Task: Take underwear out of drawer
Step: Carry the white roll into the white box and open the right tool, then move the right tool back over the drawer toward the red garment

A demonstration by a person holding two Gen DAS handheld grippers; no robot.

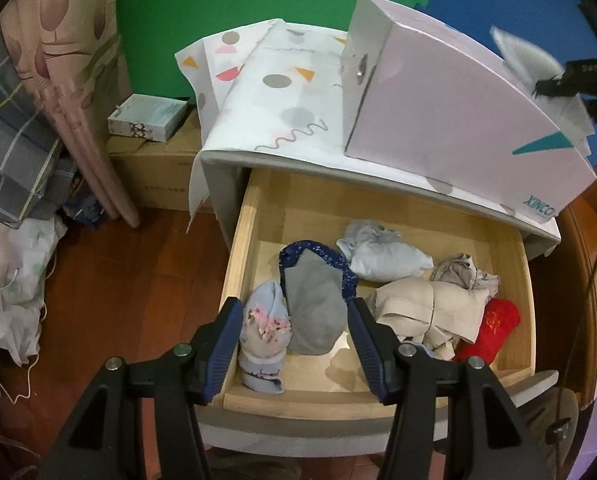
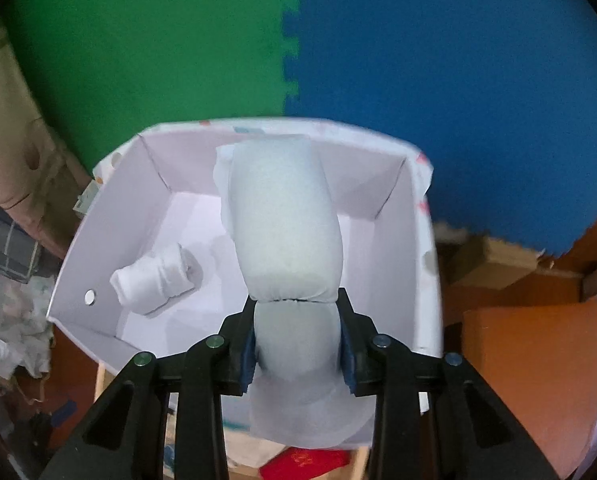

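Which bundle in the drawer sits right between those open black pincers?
The grey bundle, edged by dark blue floral cloth, lies between the left gripper fingers. The pale blue, beige and red ones lie aside.

Pale rolled underwear hangs pinched over the box; six more bundles sit in the open drawer.

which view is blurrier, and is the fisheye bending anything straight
Right wrist view is softer: the white box rim and the orange clutter right of it smear, while the right gripper and the pale roll it clamps look fairly crisp. Left wrist view is sharp on the drawer and the open left gripper, blurred only at the far right edge; the cabinet top bows into a curve.
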